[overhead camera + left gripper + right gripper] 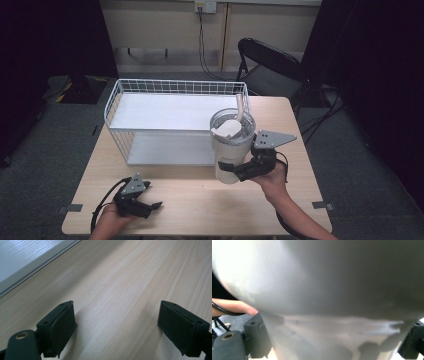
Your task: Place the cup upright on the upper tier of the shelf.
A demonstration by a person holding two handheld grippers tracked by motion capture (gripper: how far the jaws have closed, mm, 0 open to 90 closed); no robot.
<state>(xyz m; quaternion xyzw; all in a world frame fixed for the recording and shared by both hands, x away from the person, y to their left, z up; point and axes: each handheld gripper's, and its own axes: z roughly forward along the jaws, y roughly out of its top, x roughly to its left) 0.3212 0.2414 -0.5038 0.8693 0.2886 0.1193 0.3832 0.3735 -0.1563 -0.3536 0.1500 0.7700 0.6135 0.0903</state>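
two grippers are working at the wooden table (190, 200): the right gripper (239, 169) is clamping the lower body of a white tumbler (231, 150) just in front of the wire basket (165, 120), while the left gripper (150, 202) is resting near the table's front edge, jaws spread wide and empty.

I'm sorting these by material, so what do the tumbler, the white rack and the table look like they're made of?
Tumbler: probably metal with a matte pale coating, judging by its soft sheen; the lid looks clear plastic. It is clamped in the right tool.
White rack: coated wire grid sides, smooth white shelves, likely painted board or metal.
Table: light wood or wood-look laminate, visible grain.
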